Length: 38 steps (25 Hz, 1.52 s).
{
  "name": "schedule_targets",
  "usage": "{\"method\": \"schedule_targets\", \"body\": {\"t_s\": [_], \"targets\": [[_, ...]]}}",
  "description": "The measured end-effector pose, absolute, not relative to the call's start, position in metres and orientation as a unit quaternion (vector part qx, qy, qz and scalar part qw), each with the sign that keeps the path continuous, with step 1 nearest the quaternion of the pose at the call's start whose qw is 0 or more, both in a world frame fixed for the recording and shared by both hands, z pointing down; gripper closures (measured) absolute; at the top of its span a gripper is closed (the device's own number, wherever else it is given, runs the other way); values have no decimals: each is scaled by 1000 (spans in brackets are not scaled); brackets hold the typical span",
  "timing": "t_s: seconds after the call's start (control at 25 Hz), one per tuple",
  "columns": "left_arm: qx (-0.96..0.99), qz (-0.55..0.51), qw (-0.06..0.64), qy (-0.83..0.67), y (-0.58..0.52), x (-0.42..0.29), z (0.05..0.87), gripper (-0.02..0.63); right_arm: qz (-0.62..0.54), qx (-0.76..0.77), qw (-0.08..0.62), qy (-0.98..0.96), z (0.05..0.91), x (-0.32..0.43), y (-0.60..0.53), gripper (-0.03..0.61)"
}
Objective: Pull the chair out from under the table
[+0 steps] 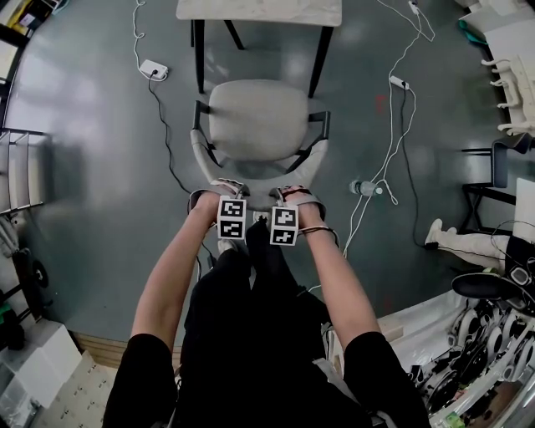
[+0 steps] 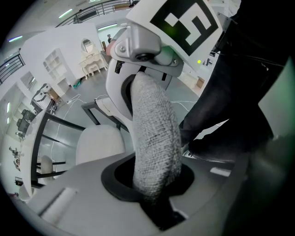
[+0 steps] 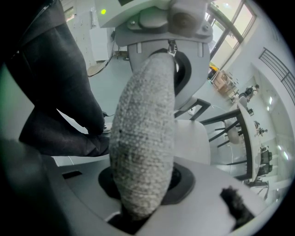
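Observation:
In the head view a grey padded chair (image 1: 256,117) stands on the floor just in front of the pale table (image 1: 259,10), its seat out from under the top. Its curved fabric backrest (image 1: 251,174) faces me. My left gripper (image 1: 221,191) is shut on the backrest's top edge at the left, and my right gripper (image 1: 294,194) is shut on it at the right. In the left gripper view the woven backrest edge (image 2: 154,138) runs up from between the jaws. The right gripper view shows the same edge (image 3: 145,138) clamped.
A white power strip (image 1: 153,69) and cables lie on the floor left of the chair. A plastic bottle (image 1: 365,188) and more cables lie to its right. A black frame (image 1: 500,163) stands at far right, shelving (image 1: 21,167) at far left, piled gear (image 1: 481,334) at lower right.

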State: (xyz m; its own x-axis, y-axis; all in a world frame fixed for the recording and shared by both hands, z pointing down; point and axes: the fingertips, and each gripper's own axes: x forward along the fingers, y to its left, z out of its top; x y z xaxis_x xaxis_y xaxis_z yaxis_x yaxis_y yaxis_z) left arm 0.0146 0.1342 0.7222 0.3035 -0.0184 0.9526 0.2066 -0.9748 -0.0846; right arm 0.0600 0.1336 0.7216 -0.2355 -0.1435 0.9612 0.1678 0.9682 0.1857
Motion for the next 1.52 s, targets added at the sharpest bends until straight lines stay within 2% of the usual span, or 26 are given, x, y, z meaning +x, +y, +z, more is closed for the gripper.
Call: {"method": "schedule_targets", "body": {"t_s": [1.52], "targets": [[-802,-587,93,-60,195,14,721,541,-126,-6,619,-775,721,59,194,474]]}}
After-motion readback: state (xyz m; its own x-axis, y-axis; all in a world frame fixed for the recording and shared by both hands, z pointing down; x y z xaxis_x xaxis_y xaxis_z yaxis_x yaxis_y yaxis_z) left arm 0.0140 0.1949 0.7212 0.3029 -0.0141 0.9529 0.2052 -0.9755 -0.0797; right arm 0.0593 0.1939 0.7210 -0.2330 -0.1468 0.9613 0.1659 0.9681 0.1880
